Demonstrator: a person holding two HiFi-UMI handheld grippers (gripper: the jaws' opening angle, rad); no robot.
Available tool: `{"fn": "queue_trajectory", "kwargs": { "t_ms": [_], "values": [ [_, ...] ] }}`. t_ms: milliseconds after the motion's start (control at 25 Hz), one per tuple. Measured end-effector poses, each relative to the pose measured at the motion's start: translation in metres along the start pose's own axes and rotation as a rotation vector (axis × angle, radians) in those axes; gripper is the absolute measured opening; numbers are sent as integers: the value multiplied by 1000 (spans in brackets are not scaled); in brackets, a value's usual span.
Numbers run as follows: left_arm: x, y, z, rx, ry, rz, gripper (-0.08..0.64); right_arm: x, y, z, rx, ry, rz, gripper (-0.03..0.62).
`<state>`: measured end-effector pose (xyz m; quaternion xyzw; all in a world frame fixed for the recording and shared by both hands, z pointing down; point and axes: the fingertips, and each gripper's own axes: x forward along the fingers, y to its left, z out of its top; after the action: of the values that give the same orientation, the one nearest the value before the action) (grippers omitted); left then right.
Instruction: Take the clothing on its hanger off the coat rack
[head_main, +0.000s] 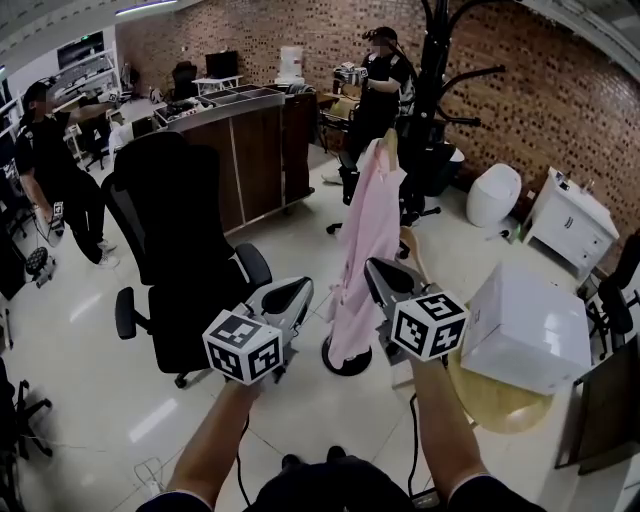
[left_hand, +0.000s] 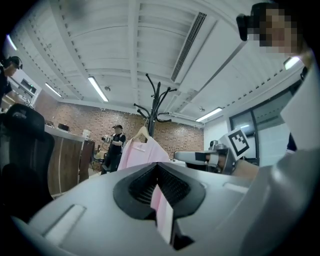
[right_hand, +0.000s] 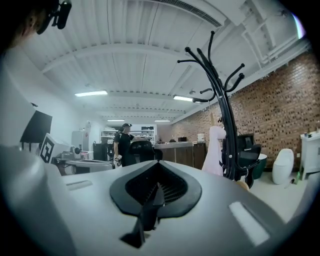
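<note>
- A strip of the pink garment (left_hand: 145, 150) is seen between the left tongs (left_hand: 159, 200), which appear to be clamped on it (whether an edge or a sleeve cannot be told).
- The right tongs (right_hand: 155, 192) are pressed together with nothing between them, and are held just right of the garment's lower part.
- Ahead of and above both tongs, the garment is hung on its hanger (head_main: 389, 143).
- Beyond that, the hanger is hooked on the coat rack (head_main: 436, 70), so nothing has been lifted off yet.
- The task is judged to be at an early stage: the hanger is yet to be raised clear of its hook and carried away from the rack with the garment.
</note>
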<state>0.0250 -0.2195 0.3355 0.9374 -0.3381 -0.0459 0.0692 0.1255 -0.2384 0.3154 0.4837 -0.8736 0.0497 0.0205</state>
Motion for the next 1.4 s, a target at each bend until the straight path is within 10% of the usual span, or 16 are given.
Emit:
{"fn": "queue_trajectory", "kwargs": {
  "t_ms": [800, 1400],
  "values": [
    [23, -1, -10, 5, 23, -30, 12, 82, -150, 63, -7, 115, -334, 212],
    [10, 34, -41, -41, 78, 72, 12, 139, -196, 27, 5, 238, -358, 114]
  ]
}}
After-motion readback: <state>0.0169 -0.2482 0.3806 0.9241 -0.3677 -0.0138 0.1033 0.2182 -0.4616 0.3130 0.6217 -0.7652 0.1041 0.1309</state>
